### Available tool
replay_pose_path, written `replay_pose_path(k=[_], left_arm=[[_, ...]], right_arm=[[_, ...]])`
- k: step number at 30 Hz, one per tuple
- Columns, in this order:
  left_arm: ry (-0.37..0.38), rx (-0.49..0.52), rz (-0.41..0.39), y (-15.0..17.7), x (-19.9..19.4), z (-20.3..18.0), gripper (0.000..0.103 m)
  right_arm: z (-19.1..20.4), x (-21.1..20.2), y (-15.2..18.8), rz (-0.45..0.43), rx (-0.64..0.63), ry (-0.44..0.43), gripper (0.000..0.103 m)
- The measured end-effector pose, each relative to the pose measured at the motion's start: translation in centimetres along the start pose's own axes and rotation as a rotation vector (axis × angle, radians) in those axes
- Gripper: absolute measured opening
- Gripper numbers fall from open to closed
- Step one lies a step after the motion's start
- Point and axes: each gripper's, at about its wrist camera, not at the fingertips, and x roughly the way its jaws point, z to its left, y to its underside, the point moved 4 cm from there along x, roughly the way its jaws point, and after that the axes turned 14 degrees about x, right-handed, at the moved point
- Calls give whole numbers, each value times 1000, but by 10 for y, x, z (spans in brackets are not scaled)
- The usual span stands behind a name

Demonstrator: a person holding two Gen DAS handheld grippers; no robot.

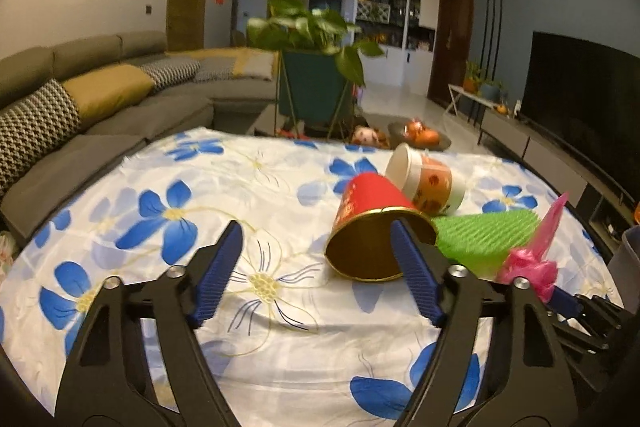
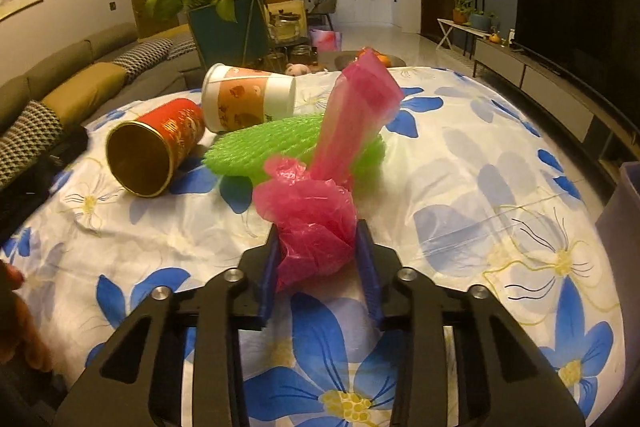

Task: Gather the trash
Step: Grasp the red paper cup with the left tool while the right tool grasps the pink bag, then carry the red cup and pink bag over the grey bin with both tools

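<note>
We are at the pick-up step, both hands working over the desk (image 2: 460, 155) with its flowered cloth. Our right gripper (image 2: 318, 247) has the crumpled end of the pink bag (image 2: 316, 211) between its blue pads, the jaws narrow and pressing on the plastic from both sides; the rest of the bag stands up as a stiff strip over the green mesh (image 2: 256, 147). The bag seems caught only by its bunched knot, so we judge the hold soft: we should squeeze a little more before lifting, then raise it straight and slowly so the tail does not drag the mesh along.

Our left gripper (image 1: 316, 255) has its jaws wide and holds nothing. Its right pad sits in front of the mouth of the red cup (image 1: 368, 211), which lies on its side with the gold rim toward us; the left pad is well apart over bare cloth. To take the cup well we should shift right until the wall of the cup is between the pads, one pad inside the mouth and one outside, then close gently, since paper crushes and a round cup rolls away from a one-sided push. The white cup (image 1: 428, 179) lies touching it behind, so we should lift clear without knocking that one off the desk
</note>
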Motion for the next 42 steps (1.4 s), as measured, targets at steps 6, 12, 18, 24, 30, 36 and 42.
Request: replay_pose_path(k=[6,12,18,24,30,36,42], left_arm=[[36,-9,75,3,23,2,52],[93,-16,139,7,42,0,22],[121,-14,144,7,45,-4,3],[102,-28,86,5,19,-3,2],[92,-49,44,10,-21,-6,2],[98,-55,-21,11,-66,-14,2],[111,-37,-61,7,-99,-32,2]], right_arm=[[1,-23,-1,-65,-8,-40,33],[1,-41,2,-88,-14,-83,33],[-2,-53,5,-102,-19,-107,33],[-8,-64,5,-121,-19,-109,33],[-12,-82,6,-143,-20,-115,33],[-18,-108,10,-176,-22,-117,33],[-28,-132,12,-208,-16,-112,33]])
